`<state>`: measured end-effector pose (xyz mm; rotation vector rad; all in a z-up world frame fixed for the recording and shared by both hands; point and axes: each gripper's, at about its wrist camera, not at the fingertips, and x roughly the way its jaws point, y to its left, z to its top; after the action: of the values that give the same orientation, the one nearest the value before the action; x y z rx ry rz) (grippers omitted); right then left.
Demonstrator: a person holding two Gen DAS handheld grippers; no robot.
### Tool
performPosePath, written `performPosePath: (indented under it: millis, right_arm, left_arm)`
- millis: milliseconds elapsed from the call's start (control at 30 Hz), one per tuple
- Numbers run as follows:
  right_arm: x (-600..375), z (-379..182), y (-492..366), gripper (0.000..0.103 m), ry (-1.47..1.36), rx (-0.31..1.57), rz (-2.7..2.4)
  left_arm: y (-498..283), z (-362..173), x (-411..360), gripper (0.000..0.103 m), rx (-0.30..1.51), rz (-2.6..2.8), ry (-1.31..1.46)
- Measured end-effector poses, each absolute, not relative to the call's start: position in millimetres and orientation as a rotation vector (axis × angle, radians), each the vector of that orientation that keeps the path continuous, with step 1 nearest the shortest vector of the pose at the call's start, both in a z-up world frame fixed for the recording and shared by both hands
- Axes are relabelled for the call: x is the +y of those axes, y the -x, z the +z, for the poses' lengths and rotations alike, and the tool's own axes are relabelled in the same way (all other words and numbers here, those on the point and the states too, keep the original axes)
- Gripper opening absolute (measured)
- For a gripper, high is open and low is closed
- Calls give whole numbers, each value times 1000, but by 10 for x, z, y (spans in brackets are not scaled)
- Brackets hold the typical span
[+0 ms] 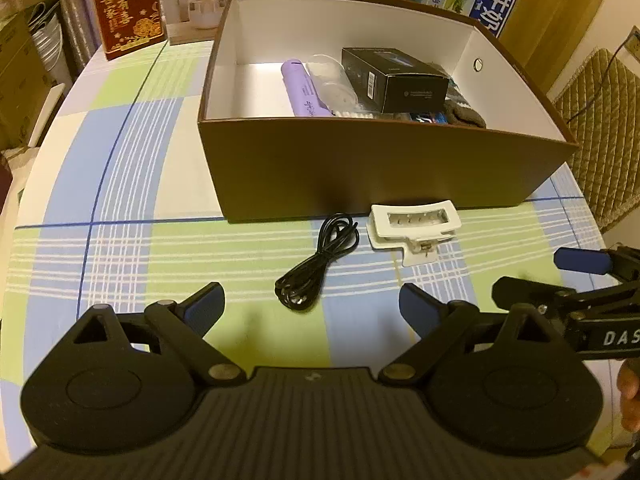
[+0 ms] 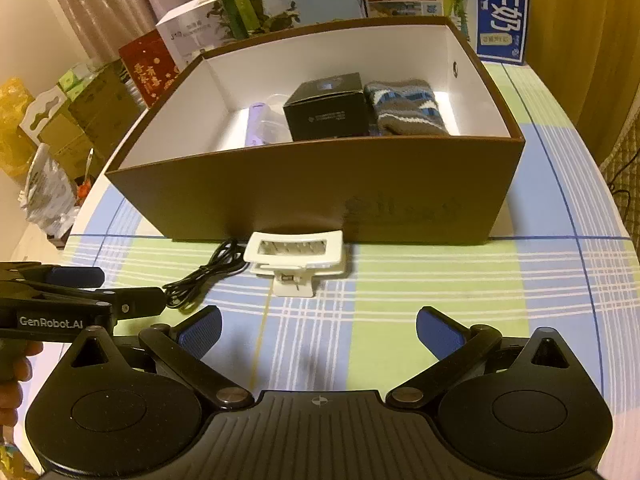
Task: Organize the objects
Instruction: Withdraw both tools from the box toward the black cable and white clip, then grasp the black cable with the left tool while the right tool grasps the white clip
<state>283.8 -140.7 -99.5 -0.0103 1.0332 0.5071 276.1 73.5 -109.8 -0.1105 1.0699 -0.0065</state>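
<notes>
Checked cloth in blue, green and white covers the table [image 1: 132,168], with cartons and printed boxes stacked along the back edge. On it stands a brown cardboard box [image 1: 360,168], white inside, already holding a purple tube [image 1: 302,88], a black carton [image 1: 394,76] and a knitted sock [image 2: 404,106]. Two things lie outside, just in front of its near wall: a coiled black cable [image 1: 316,268] and, beside it to the right, a white hair clip [image 1: 414,228], a flat rectangular plastic clamp with a toothed window on top and a metal spring at its near end. Both claws hover above the cloth, released and empty: the left gripper [image 1: 312,308] faces the cable, the right gripper [image 2: 318,330] faces the clip. The step in hand looks like picking up one of these. For the cable, pinching the thick bundled end should stop loops trailing; for the clip, closing across its narrow sides seems steadier than gripping the sprung tail.
</notes>
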Motion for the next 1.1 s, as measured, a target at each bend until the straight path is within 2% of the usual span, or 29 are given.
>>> performPosePath:
  millis: [367,600,733,800,833,933,1000,1100]
  right_arm:
    - [-1479,-1093,-2970,101,-6,1048,463]
    - [-1517,-1158,-3047,101,-16,1055,439]
    - [-1506,-1183,-3080,101,-18,1055,436]
    - [-1487,-1191,-3089,101,-17,1050,443]
    - [-1477,-1195,-3093,101,-16,1048,446]
    - [-1439,-1210,-3102,101,-17,1041,459]
    - [-1405,-1220,-3104,101,-16,1037,471]
    - [-1337,-1240,-3116,101,-9,1032,491]
  left_arm:
    - [-3022,-1394,723,89,1082,-58,16]
    - [-3155,-1552,704,77,1100,-83,-25]
    - [-3200,-1640,672,58,1108,-102,-58]
    - [-3207,-1682,663,52,1112,-110,-67]
    - [-3204,-1701,660,43,1113,-113,-71]
    - [-3171,-1742,669,28,1117,-107,-72]
    - [-3124,-1735,703,21,1107,-96,-49]
    - [-3059,-1723,778,19,1108,-52,-12]
